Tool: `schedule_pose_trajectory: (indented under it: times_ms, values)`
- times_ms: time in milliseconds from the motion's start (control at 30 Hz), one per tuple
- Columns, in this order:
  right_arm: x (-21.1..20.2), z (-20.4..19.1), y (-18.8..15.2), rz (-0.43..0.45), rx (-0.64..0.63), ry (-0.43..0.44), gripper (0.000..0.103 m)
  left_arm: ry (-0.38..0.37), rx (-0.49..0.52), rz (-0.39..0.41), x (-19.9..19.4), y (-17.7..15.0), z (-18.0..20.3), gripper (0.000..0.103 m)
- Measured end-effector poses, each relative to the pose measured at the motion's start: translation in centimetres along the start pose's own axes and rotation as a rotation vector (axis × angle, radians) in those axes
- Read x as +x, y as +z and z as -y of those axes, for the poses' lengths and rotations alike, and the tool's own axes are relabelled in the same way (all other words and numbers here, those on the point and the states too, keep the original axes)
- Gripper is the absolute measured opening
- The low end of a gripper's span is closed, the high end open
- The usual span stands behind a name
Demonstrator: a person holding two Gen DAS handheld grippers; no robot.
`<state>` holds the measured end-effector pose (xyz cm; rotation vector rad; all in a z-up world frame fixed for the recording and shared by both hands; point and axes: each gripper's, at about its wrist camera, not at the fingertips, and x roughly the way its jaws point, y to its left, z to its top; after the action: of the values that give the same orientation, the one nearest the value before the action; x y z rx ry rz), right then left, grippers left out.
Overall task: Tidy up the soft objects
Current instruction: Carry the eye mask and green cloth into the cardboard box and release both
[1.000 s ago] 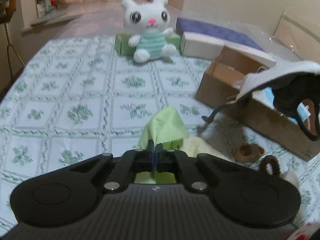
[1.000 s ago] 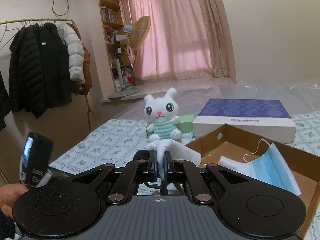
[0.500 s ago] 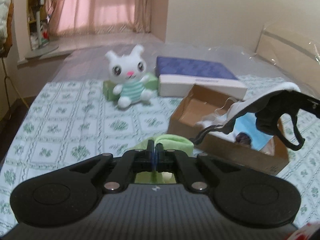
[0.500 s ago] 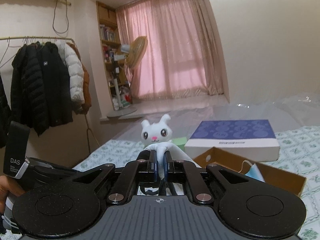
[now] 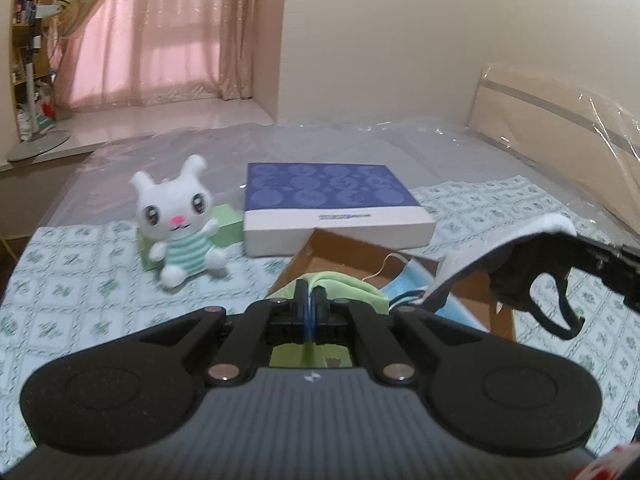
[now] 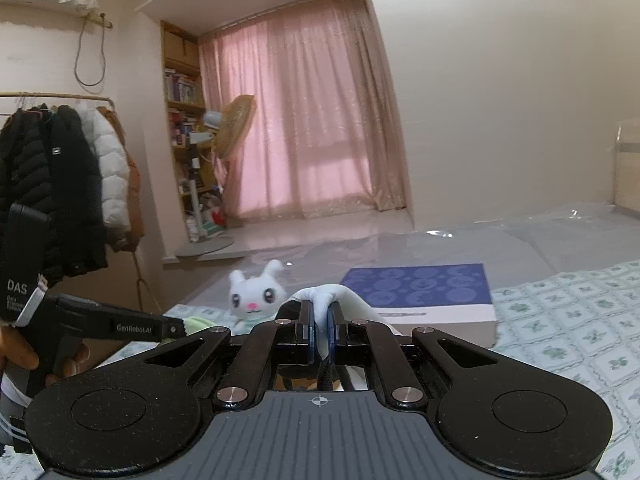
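**Left wrist view: both grippers loaded, drop into box is next**

Left wrist view puts the step at carry-to-box. Left gripper (image 5: 310, 300) is pressed fully together, pinching a green cloth (image 5: 344, 286) that drapes over its tips. The cloth hangs over the near edge of the cardboard box (image 5: 320, 246), at 12 o'clock from the fingers.

Right gripper (image 6: 319, 320) is nearly shut, pinching a white fabric piece (image 6: 340, 296) with black straps. In the left view the same piece (image 5: 520, 236) hangs in the air at 3 o'clock, above the box's right side.

Box already holds a blue face mask (image 5: 408, 280). The plush bunny (image 5: 180, 220) sits on the bed cover at 11 o'clock, untouched, in front of a purple flat box (image 5: 332, 194).

Next move, my read: bring each gripper over the box opening, lower, then spread the jaws. Risk: the cloth catches on the box rim, or the straps snag a finger on release.
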<state>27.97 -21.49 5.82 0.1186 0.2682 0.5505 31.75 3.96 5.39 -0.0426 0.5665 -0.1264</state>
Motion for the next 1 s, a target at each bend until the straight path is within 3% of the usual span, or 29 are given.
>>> schedule_pose_trajectory:
  times_ms: [233,533,1000]
  values:
    - [2.4,2.6,0.3,-0.006,-0.005,-0.043,0.006,-0.035,0.007,-0.008,4.8,2.0,2.0,0.001]
    - [7.6,5.1,-1.6,-0.079,-0.001,-0.091,0.006,-0.031,-0.013,-0.061,12.0,2.0,2.6,0.001]
    - [15.2,6.8,-7.2,-0.454,-0.029,-0.039,0.006,0.021,0.020,-0.246,20.1,-2.4,1.7,0.001]
